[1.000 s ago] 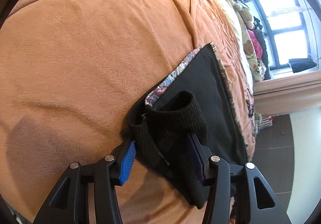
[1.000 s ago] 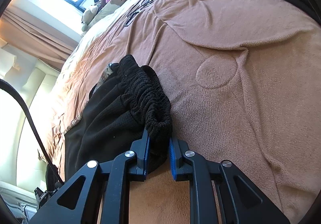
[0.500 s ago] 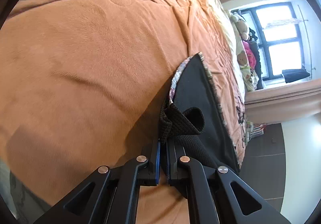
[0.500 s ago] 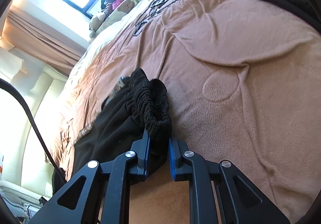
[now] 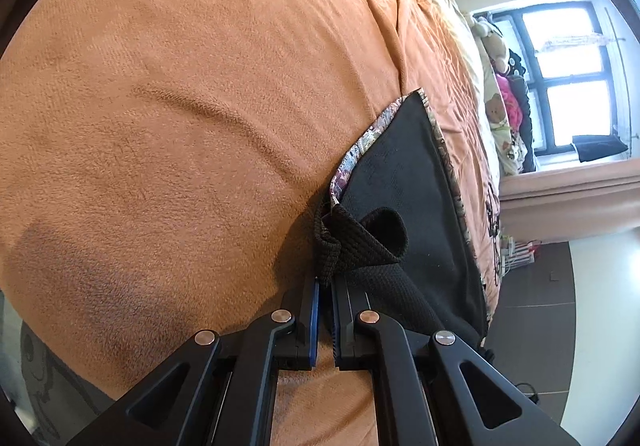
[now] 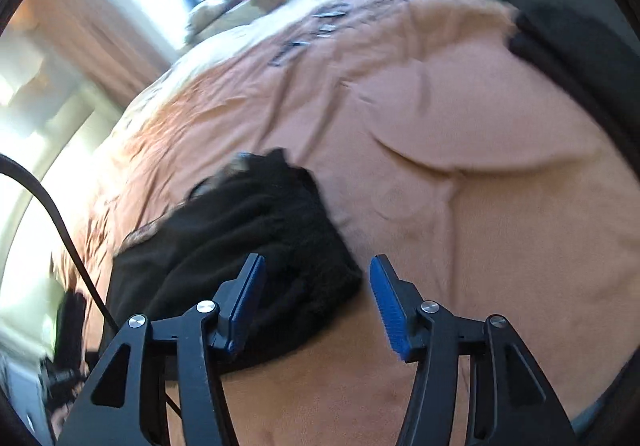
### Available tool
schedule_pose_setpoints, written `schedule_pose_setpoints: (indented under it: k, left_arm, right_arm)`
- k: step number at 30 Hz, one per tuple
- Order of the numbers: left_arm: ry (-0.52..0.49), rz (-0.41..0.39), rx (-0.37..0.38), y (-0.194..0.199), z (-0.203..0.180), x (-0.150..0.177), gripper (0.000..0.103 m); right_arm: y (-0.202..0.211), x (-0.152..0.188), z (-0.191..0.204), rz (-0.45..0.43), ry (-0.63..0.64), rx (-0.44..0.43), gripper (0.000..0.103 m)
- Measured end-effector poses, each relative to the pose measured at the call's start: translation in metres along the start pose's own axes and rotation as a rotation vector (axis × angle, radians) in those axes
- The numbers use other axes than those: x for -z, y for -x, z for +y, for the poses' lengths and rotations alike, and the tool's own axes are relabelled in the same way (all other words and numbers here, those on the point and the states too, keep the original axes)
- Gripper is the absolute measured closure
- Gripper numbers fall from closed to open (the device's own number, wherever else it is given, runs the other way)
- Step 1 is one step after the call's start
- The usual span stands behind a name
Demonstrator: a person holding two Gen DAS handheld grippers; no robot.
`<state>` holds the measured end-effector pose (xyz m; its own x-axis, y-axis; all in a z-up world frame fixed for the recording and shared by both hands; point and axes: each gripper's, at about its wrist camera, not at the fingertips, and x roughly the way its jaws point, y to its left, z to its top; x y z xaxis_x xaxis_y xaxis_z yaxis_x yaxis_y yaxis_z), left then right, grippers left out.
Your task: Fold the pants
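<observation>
Black pants (image 5: 404, 174) with a patterned side stripe lie folded on the orange blanket (image 5: 160, 106). My left gripper (image 5: 325, 286) is shut on their ribbed black waistband (image 5: 360, 250), which bunches up just past the fingertips. In the blurred right wrist view the same pants (image 6: 240, 222) lie in a dark heap. My right gripper (image 6: 316, 262) hangs a little above that heap's near end, its jaws opening. The cloth shows between and below the blue pads (image 6: 390, 306), and neither pad presses on it.
A dark garment (image 6: 572, 42) lies at the blanket's far right edge. Stuffed toys (image 5: 496, 46) sit along the window (image 5: 560, 86). A black cable (image 6: 52, 206) hangs at the left. Dark floor tiles (image 5: 532, 306) lie beyond the bed's right side.
My left jaws closed on the waistband and slid across the blanket. My right jaws let go of the gathered waistband, spread wide, rose and rolled.
</observation>
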<state>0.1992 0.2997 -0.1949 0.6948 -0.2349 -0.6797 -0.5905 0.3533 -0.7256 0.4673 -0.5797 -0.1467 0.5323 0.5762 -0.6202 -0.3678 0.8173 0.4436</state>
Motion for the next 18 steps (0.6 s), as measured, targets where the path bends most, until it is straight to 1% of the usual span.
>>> schedule_pose_setpoints:
  k: [4,7,10,16,18]
  left_arm:
    - [0.011,0.0,0.019,0.001,0.003,0.002,0.098]
    - [0.018,0.001,0.026,0.002,0.006,0.004,0.098]
    - [0.033,0.002,0.03,0.003,0.01,0.005,0.098]
    - [0.05,-0.008,0.029,0.01,0.014,0.009,0.098]
    - [0.053,-0.014,0.01,0.013,0.015,0.009,0.098]
  right_arm:
    - [-0.009,-0.016,0.045,-0.005,0.154,-0.037,0.05]
    - [-0.029,-0.025,0.08,0.005,0.248,-0.086,0.05]
    - [-0.057,-0.027,0.111,0.054,0.327,-0.127,0.05]
    - [-0.1,-0.027,0.155,0.126,0.457,-0.175,0.05]
    - [-0.111,-0.027,0.169,0.151,0.485,-0.192,0.05]
